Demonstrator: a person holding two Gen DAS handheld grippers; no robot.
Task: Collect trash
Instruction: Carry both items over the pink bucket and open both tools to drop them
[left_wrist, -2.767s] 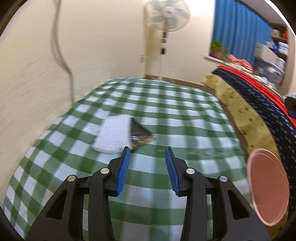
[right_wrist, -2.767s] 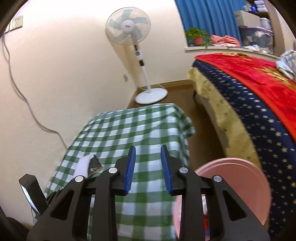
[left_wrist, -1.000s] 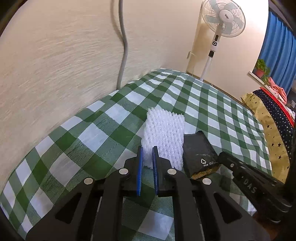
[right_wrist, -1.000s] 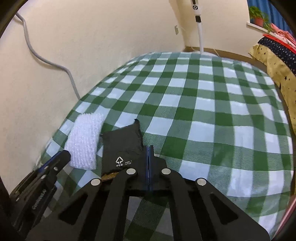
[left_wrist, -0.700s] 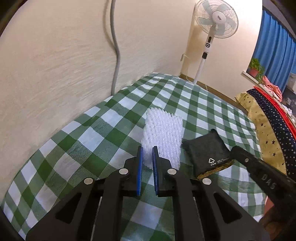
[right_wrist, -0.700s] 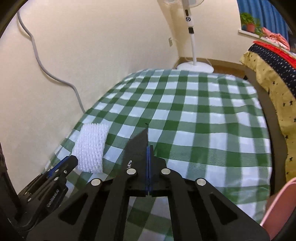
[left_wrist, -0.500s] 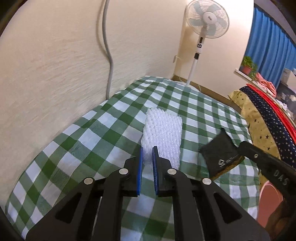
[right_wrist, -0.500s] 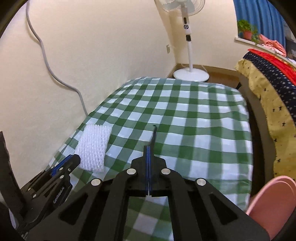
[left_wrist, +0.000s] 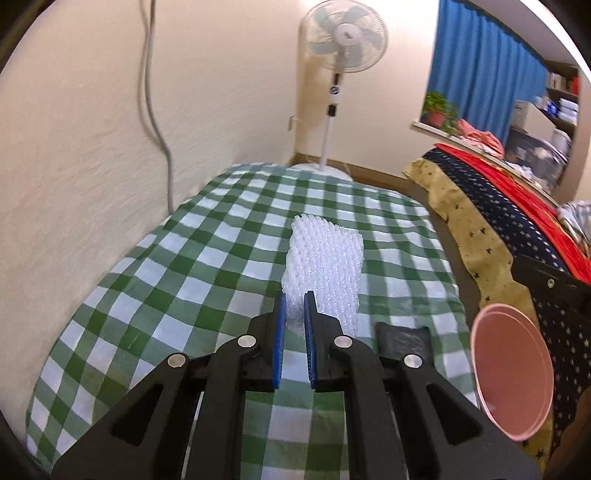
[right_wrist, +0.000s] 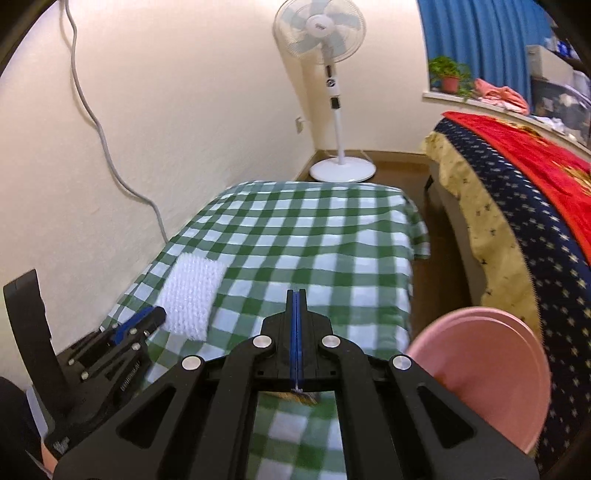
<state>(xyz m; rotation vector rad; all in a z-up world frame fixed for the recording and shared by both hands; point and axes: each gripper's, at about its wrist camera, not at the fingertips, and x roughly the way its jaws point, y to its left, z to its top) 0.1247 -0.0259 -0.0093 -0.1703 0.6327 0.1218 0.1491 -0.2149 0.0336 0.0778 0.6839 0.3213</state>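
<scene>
Both grippers have lifted and drawn back from the table (right_wrist: 332, 236) since the earlier frames, each taking its piece of trash along; the black packet, flat on the cloth a second ago, now hangs edge-on in the right gripper (right_wrist: 296, 295), and the white foam net (left_wrist: 325, 258) has come up with the left gripper (left_wrist: 294, 295); largest first, the checked table fills the middle of both views, with the bed (right_wrist: 535, 192) to its right; the pink bin (right_wrist: 480, 373) sits low by the table's near right corner, between table and bed; the net stands out forward from narrowed jaws that pinch its near edge, its long axis running away from the tool; the right jaws are pressed flat together, with only a sliver of the packet (left_wrist: 402, 338) showing below them; the bin lies right of both tools, just beside the right one and farther from the left; so the right drops first, I judge, and the left must cross rightward.
</scene>
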